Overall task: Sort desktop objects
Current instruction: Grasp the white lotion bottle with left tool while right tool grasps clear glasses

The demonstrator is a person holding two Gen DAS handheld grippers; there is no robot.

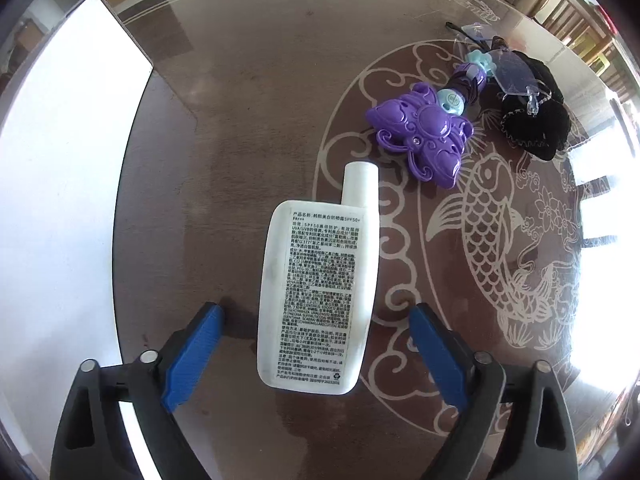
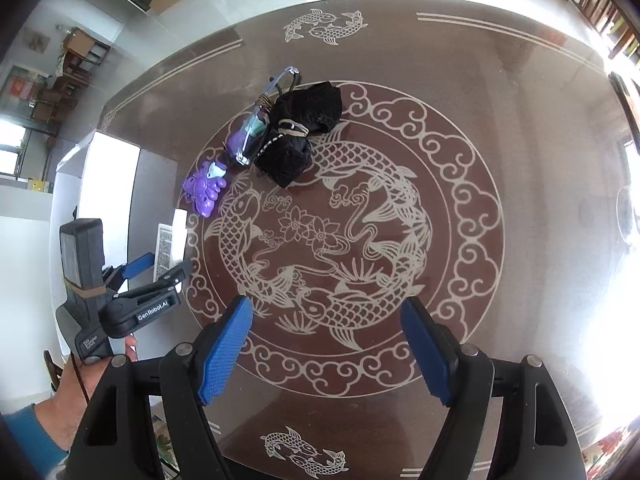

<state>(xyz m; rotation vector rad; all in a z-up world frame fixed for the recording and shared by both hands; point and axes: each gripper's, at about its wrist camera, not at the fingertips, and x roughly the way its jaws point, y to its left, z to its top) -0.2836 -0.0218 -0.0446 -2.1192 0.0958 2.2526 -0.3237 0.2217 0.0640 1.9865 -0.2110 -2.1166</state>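
Sorting hardly begun: every object lies loose on the surface (image 2: 460, 152).

From here, the black cloth (image 2: 304, 132), purple toy (image 1: 420, 132) and clear glasses (image 1: 516, 72) sit heaped at upper right of the left view; the white bottle (image 1: 320, 292) lies centre frame, ungripped between the wide-open left claw (image 1: 316, 320); the right claw (image 2: 326, 340) gapes empty.

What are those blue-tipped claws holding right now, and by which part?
Nothing. The left gripper stands open around the lower end of the white bottle, its pads clear of the sides. The right gripper hangs open over the bare table.
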